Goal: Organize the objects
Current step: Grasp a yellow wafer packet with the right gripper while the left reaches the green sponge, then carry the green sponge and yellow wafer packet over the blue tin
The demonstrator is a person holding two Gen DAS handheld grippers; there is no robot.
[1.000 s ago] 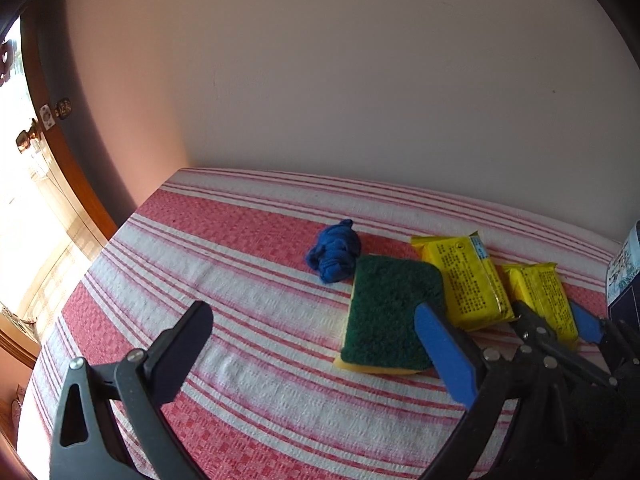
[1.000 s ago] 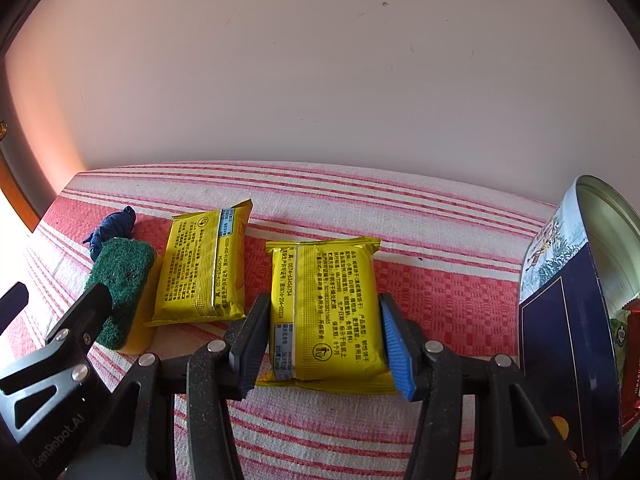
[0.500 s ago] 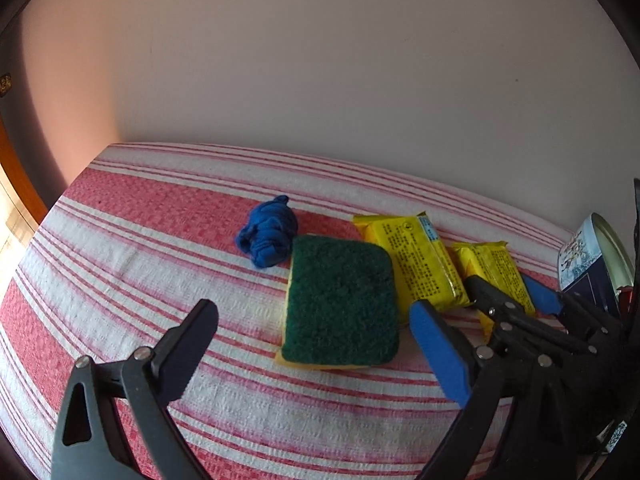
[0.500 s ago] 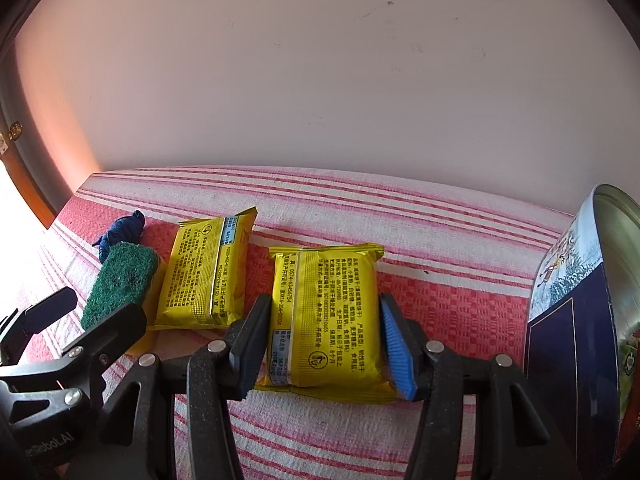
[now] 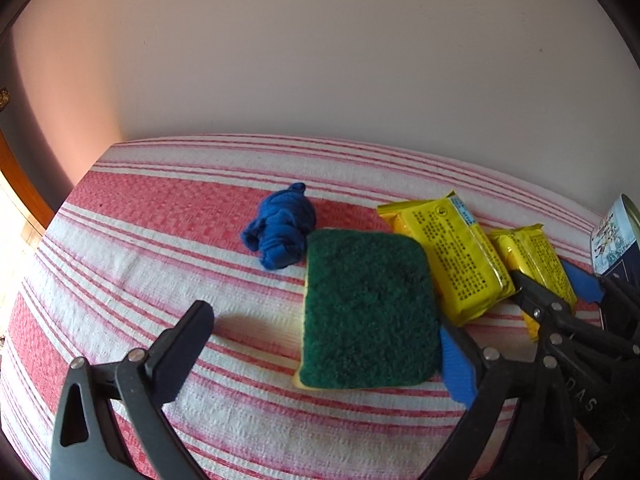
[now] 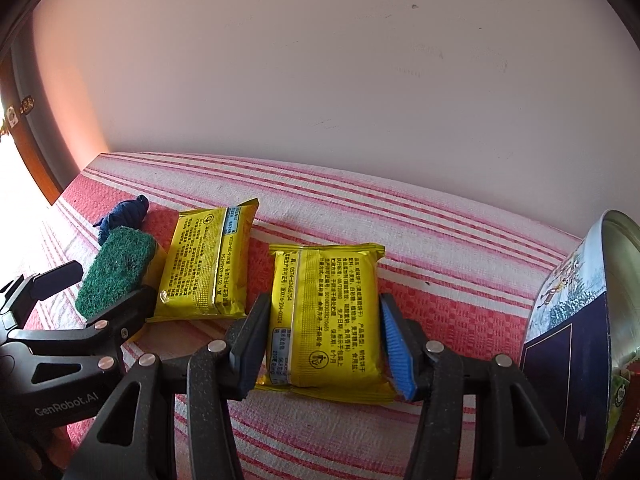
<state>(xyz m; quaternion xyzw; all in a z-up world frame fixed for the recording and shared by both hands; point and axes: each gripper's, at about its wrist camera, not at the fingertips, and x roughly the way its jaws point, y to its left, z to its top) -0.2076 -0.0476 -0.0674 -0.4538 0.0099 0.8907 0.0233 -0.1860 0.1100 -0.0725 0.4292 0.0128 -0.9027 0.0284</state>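
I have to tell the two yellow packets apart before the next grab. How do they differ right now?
The right packet sits between the right gripper jaws; the left packet lies free on the striped cloth. The left packet is beside the green sponge; the right packet is nearer the tin. The left packet leans more to the side in the right wrist view. Both are yellow with black print, back side up.

Red-and-white striped woven tablecloth (image 6: 460, 240): coarse, matt. Two yellow foil snack packets (image 6: 326, 312) (image 6: 208, 264): glossy, crinkled. Green scouring sponge (image 5: 368, 308): rough, fibrous, matt. Crumpled blue cloth (image 5: 280, 226): soft. Printed round tin (image 6: 580, 320): shiny metal inside. Wall (image 6: 320, 80): smooth, matt.
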